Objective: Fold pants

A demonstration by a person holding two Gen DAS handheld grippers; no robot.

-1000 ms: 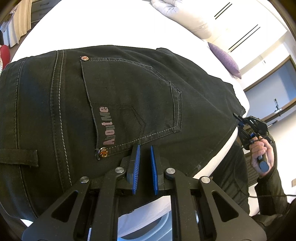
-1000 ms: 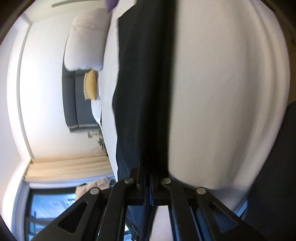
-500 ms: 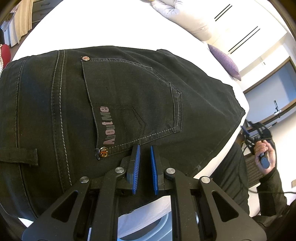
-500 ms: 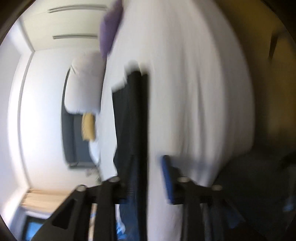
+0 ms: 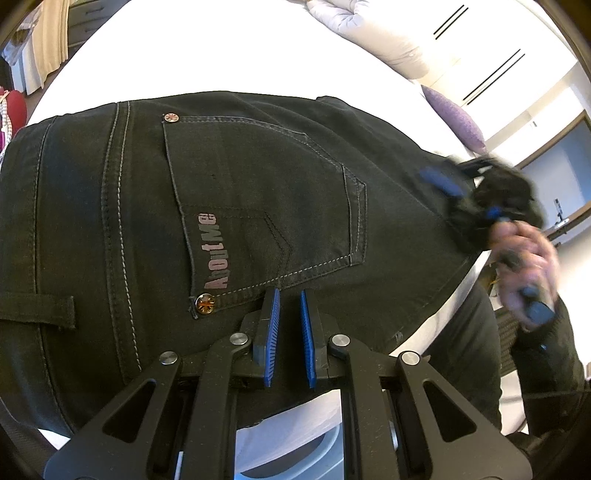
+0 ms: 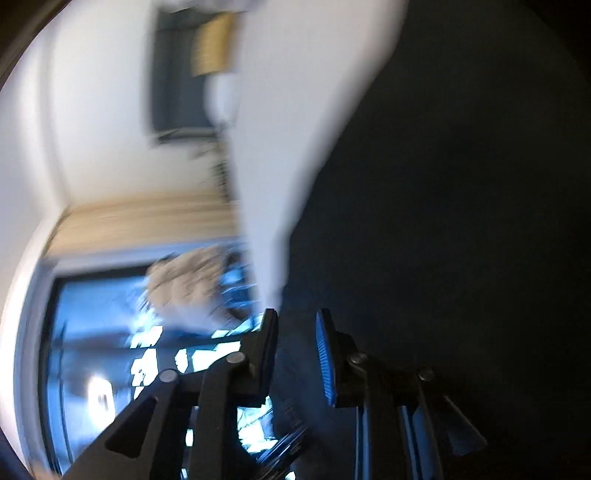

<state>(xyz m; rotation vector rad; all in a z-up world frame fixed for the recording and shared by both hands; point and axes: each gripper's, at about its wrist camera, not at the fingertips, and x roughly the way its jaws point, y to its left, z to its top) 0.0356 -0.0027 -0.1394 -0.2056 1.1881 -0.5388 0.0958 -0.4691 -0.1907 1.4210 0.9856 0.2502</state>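
Black pants (image 5: 258, 184) lie flat on the white bed (image 5: 221, 48), back pocket with a pink label facing up. My left gripper (image 5: 289, 293) sits at their near edge below the pocket. Its blue pads stand a narrow gap apart with dark cloth pinched between them. My right gripper (image 5: 458, 177), blurred and held by a hand (image 5: 524, 258), hovers over the pants' right end. In the right wrist view the right gripper (image 6: 295, 314) has its jaws apart and closing. Dark cloth (image 6: 443, 184) fills the view behind them, and I cannot tell whether any lies between the pads.
A white duvet (image 5: 369, 33) and a purple pillow (image 5: 454, 118) lie at the bed's far side. The person's dark sleeve (image 5: 546, 369) is at the right. A grey sofa (image 6: 177, 74) and a window (image 6: 92, 332) show beyond the bed.
The right gripper let go of the pants' right edge with opened jaws, dropped beside the bed, then swung back up over that end. The left gripper and the pants stayed put.
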